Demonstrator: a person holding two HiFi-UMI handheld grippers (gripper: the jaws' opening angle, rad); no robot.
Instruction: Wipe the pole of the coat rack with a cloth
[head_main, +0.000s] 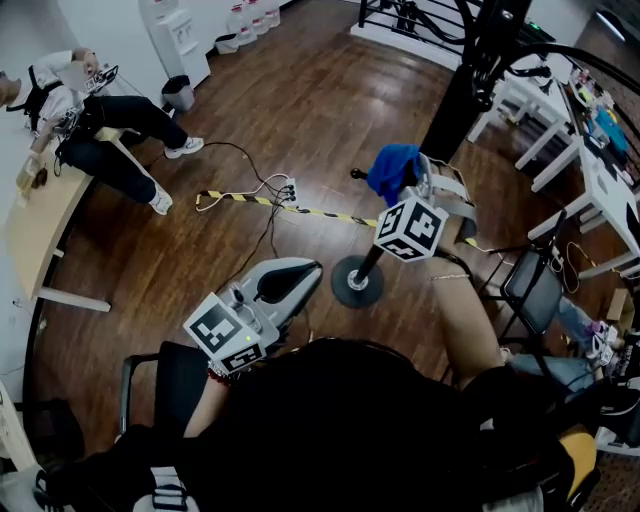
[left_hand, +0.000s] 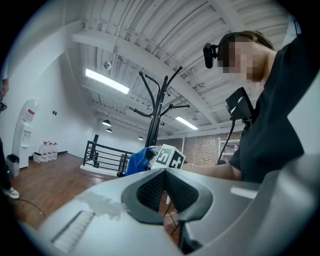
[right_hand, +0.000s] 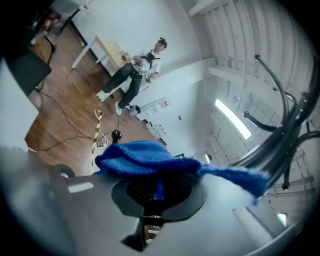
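Gripping a blue cloth (head_main: 392, 170) in its jaws, the right tool (head_main: 408, 182) hovers at the coat rack pole (head_main: 371, 260), one o'clock from its base (head_main: 357, 283); the left tool (head_main: 290, 282), jaws together and empty, hangs at nine o'clock.

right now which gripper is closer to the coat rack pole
Right. The right gripper holds the blue cloth right at the coat rack pole. The left gripper sits lower, back by the person, shut on nothing and clear of the pole.
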